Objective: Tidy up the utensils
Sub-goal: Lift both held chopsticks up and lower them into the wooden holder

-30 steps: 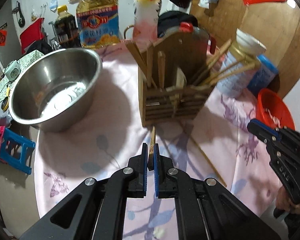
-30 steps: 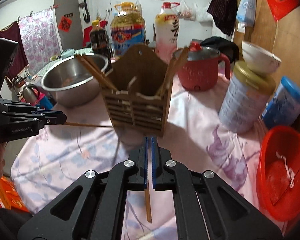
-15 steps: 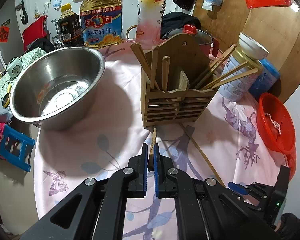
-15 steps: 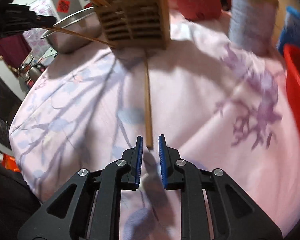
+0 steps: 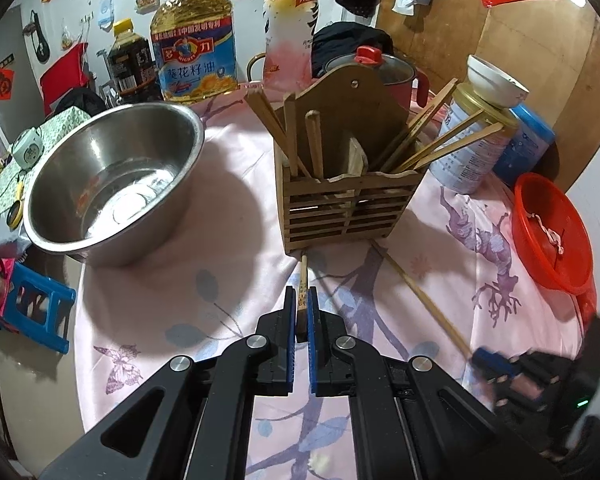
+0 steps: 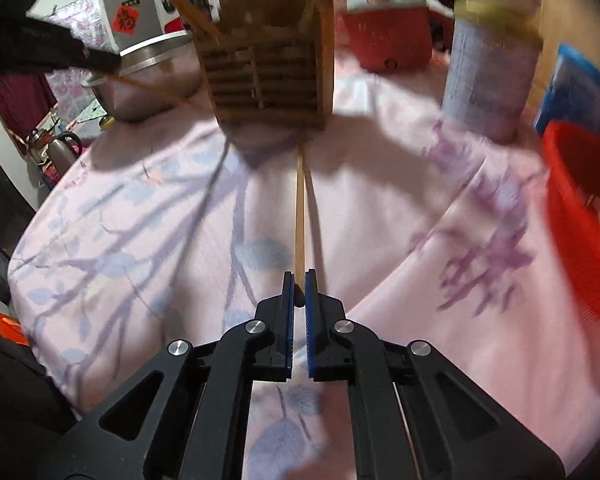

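Wooden chopstick, thin and straight, clamped in right gripper.

Both wrist views look steeply down, sharing the wooden holder

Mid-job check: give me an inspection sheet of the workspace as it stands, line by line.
Surface: pink floral tablecloth, wrinkled.
Job's things: wooden utensil holder with chopsticks in both compartments; one chopstick in the left claw; another chopstick on the cloth, its near end in the right claw.
Clutter: steel bowl, oil jug, red pot, tin, red basket.
Grippers: both shut on chopsticks.
Cables: nothing seen.
Surroundings: blue stool, wall hangings.
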### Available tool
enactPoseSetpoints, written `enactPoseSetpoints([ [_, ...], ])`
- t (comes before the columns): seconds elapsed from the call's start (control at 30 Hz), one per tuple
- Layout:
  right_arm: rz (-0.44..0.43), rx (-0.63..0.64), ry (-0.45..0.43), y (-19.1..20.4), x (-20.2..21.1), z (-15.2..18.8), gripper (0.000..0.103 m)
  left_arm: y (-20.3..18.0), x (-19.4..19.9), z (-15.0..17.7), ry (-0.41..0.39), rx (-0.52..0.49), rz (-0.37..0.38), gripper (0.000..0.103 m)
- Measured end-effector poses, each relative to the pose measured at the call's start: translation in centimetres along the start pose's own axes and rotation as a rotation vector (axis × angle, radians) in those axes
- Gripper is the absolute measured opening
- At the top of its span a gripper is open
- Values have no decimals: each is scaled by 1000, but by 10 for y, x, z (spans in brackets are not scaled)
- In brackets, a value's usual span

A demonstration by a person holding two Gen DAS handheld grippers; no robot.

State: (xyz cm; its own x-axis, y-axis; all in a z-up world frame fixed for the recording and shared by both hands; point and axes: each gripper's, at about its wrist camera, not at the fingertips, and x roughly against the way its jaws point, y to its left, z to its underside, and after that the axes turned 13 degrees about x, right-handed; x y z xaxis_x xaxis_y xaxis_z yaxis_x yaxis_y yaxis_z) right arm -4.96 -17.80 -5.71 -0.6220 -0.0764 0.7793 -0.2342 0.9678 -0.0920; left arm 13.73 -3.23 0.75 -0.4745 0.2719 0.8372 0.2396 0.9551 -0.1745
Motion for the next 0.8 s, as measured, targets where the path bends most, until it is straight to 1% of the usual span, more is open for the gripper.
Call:
enactPoseSetpoints([
  [0.17,31,32,-91,-9,41,-36,6,4,15,-2,-26,11,16,6],
  [0.27,38,4,-165,-15,63,-57,6,7,23,-4,-37,28,30,6],
  [0.43,20,-37,-251,-19,87,-85,6,7,40,-6,-64,25,49,6],
  [0.57,-5,-62,-283,-19,95,-100,6,7,52,-4,-74,20,65,6],
  [0.7,-4,-64,-268,-14,90,-101,6,10,50,1,-56,29,71,6],
  [0.8,-6,-62,-266,-9,90,-98,6,12,50,3,-61,28,72,6],
])
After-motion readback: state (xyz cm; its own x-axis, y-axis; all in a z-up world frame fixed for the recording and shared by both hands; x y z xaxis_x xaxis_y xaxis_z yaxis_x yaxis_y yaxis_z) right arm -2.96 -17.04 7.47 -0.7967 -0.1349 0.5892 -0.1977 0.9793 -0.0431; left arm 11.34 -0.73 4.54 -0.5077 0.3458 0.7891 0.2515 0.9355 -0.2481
